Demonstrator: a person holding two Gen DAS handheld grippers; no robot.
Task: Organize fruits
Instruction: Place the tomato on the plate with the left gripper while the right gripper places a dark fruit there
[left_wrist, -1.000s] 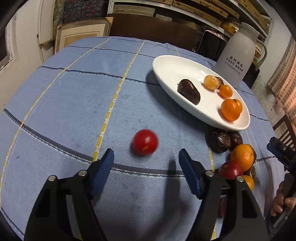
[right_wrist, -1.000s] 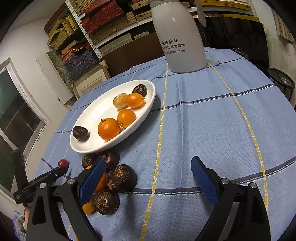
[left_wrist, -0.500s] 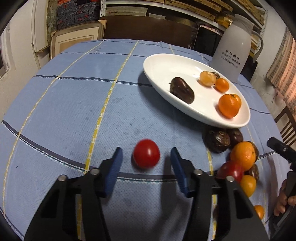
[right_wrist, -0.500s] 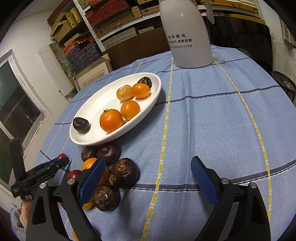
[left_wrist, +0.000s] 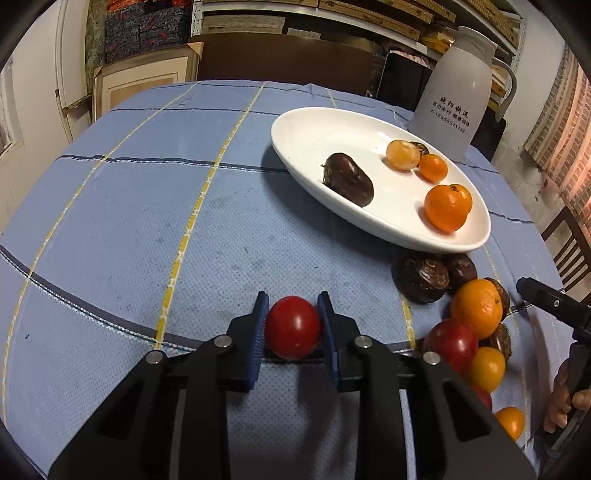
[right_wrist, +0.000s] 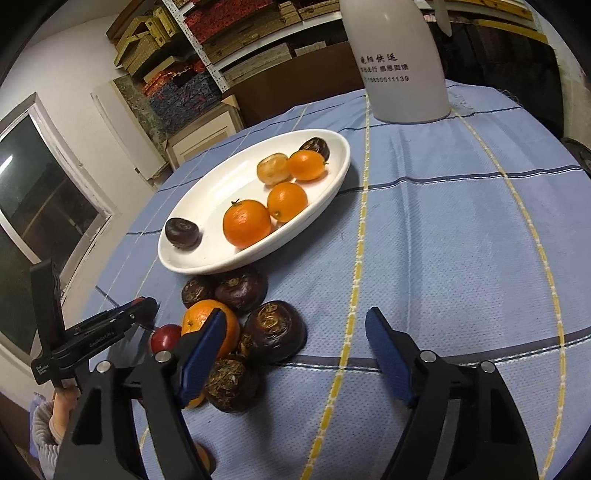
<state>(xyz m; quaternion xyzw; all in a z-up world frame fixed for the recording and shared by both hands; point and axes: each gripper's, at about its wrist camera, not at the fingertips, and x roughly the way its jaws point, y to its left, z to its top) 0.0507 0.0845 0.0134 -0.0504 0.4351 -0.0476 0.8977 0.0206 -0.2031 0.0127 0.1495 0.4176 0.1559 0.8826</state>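
A storeroom with shelves of boxes stands behind a round surface covered by a blue checked cloth (left_wrist: 147, 221). On the cloth lies a white oval plate (left_wrist: 317, 125), and behind it a white jug (left_wrist: 458, 88).

As I judge it, the task is partly done. The plate already holds several fruits: a large mandarin (left_wrist: 447, 207), small orange ones and dark chestnut-like ones. A pile (right_wrist: 255, 325) of dark fruits, an orange and red tomatoes waits on the cloth just beside the near rim of the plate, so a good half is left to move.

The left gripper (left_wrist: 292, 325) has its jaws pinching a red tomato (left_wrist: 293, 326); both blue pads press on its sides, and the tomato sits on the cloth, well apart from the plate. The right gripper (right_wrist: 295, 354) has its jaws spread but closing. Nothing is pressed between them; the left pad stands in front of the orange in the pile, and a dark fruit lies just beyond the gap.

The left wrist view shows the pinch on the tomato clearly; in the right wrist view that gripper appears only from the side and its tomato is hidden. The right wrist view shows a second small orange fruit behind the mandarin on the plate, which the left wrist view hides.
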